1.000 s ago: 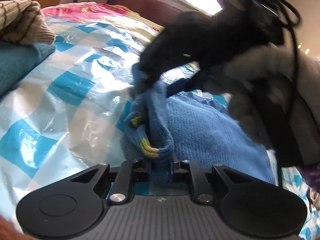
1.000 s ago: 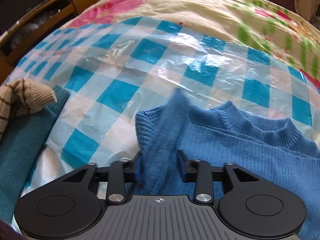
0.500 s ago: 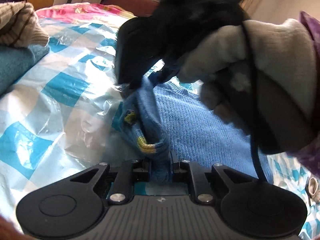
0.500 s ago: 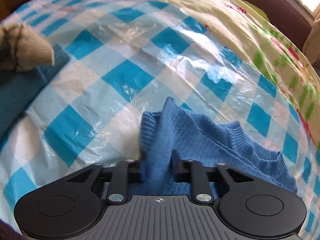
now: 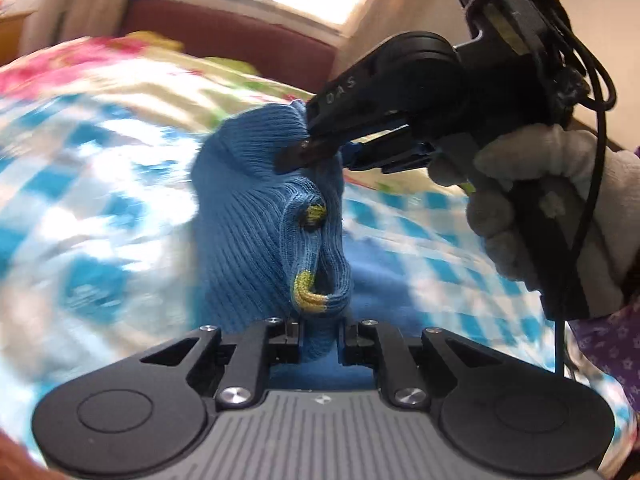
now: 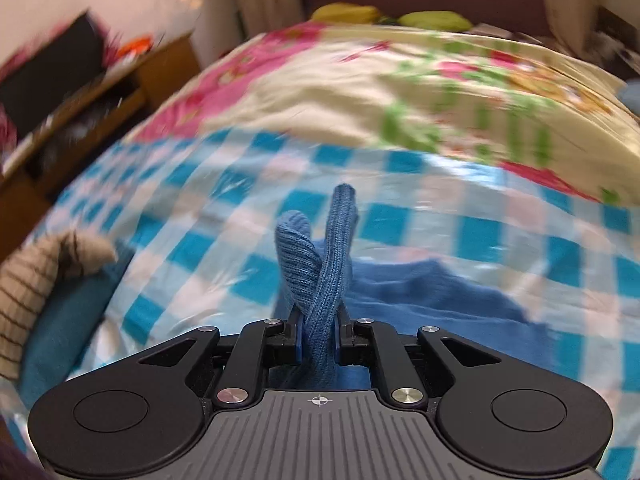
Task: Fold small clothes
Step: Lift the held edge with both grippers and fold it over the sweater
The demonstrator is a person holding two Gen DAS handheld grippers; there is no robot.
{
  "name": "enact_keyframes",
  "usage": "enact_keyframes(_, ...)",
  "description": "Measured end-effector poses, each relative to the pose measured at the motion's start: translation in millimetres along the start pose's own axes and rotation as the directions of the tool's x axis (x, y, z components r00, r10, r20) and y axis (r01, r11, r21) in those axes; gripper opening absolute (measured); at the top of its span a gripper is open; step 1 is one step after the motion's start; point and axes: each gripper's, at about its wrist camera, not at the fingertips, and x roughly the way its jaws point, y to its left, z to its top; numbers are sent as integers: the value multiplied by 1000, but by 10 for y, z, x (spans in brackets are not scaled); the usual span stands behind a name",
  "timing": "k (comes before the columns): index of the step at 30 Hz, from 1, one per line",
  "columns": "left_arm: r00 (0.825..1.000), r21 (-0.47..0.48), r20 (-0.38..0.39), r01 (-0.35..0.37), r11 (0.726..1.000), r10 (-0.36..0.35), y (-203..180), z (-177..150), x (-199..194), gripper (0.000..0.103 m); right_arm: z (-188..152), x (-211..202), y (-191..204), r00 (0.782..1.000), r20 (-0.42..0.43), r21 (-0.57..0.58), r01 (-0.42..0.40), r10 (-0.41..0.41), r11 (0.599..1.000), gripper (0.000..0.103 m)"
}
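Note:
A blue knit sweater (image 5: 248,208) with yellow stripes at the cuff hangs lifted between both grippers. My left gripper (image 5: 320,328) is shut on the striped cuff end. In the left wrist view my right gripper (image 5: 316,152), held by a grey-gloved hand (image 5: 540,208), pinches the sweater higher up. In its own view my right gripper (image 6: 318,320) has its jaws closing, the pads pressing on a bunched fold of the sweater (image 6: 320,264). The rest of the garment (image 6: 420,292) trails down onto the bed.
A blue-and-white checked plastic sheet (image 6: 224,208) covers the bed, with a flowered quilt (image 6: 360,92) beyond. A striped beige knit (image 6: 28,280) lies on teal cloth (image 6: 68,320) at the left. A wooden desk (image 6: 100,92) stands past the bed's left side.
The right gripper's jaws went from wide to pinched on the sweater fold. Both grippers rose and swung toward the headboard, lifting the sweater off the sheet.

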Motion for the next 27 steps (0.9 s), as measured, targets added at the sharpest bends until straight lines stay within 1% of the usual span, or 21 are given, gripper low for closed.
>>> enact_keyframes(2,1000,42,-23,18,999,-17,-209,-9,166,19,-55,-111,-317,1000,19,52,-1,0,999,12)
enact_keyframes(4,998,84,-54,20,996,-15,-379,-46,348,19,-147,-162,-605,1000,28,100,10,-13,995,12)
enact_keyframes(7,994,123,-112,17,992,-3,-604,-124,622,19,-323,-103,-968,1000,20,180,16,-20,984,12)
enact_keyframes(10,990,179,-138,10,984,15,-784,-181,786,19,-490,-53,-1244,1000,18,239,7,-11,971,12)
enact_keyframes(14,990,220,-143,12,975,20,-896,-174,884,19,-613,-106,-1501,998,64,302,-47,29,952,12)
enact_keyframes(16,989,258,-142,1,966,37,-961,-215,917,19,-667,-142,-1585,995,91,321,-63,35,945,12)
enact_keyframes(20,978,308,-190,-22,951,83,-1089,-347,1030,20,-794,-54,-1692,997,73,342,-27,2,939,12)
enact_keyframes(22,975,323,-197,-34,946,102,-1157,-352,1076,24,-840,-15,-1765,998,67,360,-28,4,932,13)
enact_keyframes(23,975,331,-197,-34,943,104,-1177,-354,1079,29,-851,-11,-1801,997,72,368,-36,10,929,15)
enact_keyframes(24,975,337,-197,-30,941,102,-1197,-356,1069,36,-857,-12,-1833,997,75,375,-38,11,926,20)
enact_keyframes(25,975,340,-203,-18,940,92,-1207,-362,1053,39,-857,-4,-1874,998,69,383,-41,16,923,20)
enact_keyframes(26,975,345,-208,-4,939,81,-1227,-375,1035,45,-859,2,-1913,998,65,390,-51,28,920,20)
enact_keyframes(27,975,356,-211,8,935,72,-1240,-389,1017,48,-866,-3,-1943,997,66,398,-54,30,916,21)
